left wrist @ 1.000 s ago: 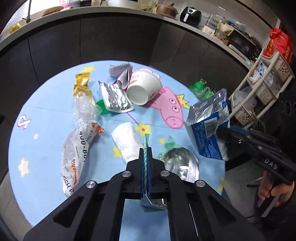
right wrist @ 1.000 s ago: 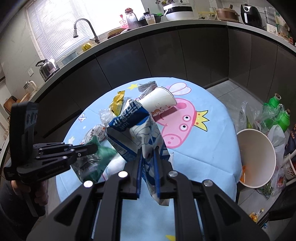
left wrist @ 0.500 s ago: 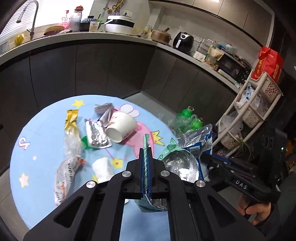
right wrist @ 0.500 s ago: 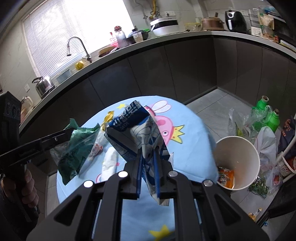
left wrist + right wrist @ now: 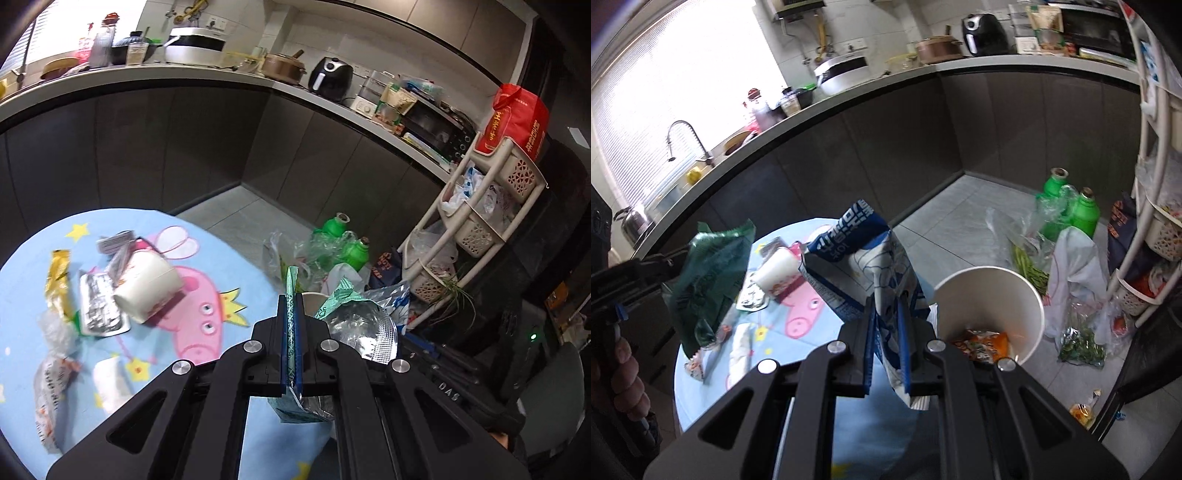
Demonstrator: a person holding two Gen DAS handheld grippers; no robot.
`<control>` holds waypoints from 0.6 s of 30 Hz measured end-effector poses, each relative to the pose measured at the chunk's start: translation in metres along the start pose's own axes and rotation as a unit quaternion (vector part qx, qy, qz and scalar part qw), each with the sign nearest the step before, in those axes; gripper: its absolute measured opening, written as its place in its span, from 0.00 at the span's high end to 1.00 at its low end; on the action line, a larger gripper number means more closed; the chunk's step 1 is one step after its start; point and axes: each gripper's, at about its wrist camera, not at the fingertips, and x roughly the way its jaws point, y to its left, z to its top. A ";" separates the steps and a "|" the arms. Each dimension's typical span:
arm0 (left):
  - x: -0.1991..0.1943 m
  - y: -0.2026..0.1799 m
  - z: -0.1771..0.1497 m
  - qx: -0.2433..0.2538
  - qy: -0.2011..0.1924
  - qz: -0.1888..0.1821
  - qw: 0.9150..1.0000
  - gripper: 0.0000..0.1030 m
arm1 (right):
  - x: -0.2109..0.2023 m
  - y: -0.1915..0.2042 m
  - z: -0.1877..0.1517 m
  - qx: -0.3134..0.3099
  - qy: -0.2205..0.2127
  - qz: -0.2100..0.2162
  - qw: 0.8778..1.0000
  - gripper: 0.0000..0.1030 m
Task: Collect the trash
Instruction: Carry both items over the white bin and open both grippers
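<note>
Beside the paper bin (image 5: pixel 990 291), both tongs have swung off the bench (image 5: pixel 207 258): right tongs (image 5: pixel 886 325) grip the milk carton (image 5: pixel 857 251), left tongs (image 5: pixel 291 317) pinch the green wrapper (image 5: pixel 709 280), so 2 drops look imminent.

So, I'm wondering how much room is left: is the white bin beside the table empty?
Not empty. The right wrist view shows an orange snack packet lying at the bottom of the white bin; most of its inside is bare.

The white bin (image 5: pixel 312 300) is mostly hidden behind the green wrapper (image 5: pixel 354 332). Left of the paper cup (image 5: pixel 147 288), the table's other trash is blurred.
</note>
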 end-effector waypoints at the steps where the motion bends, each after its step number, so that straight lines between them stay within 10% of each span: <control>1: 0.009 -0.006 0.003 0.002 0.003 -0.002 1.000 0.98 | 0.002 -0.008 0.000 0.007 0.001 -0.004 1.000 0.88; 18: 0.155 -0.055 0.009 0.018 0.085 -0.037 0.996 0.97 | 0.088 -0.125 -0.017 0.094 0.048 -0.026 0.994 0.87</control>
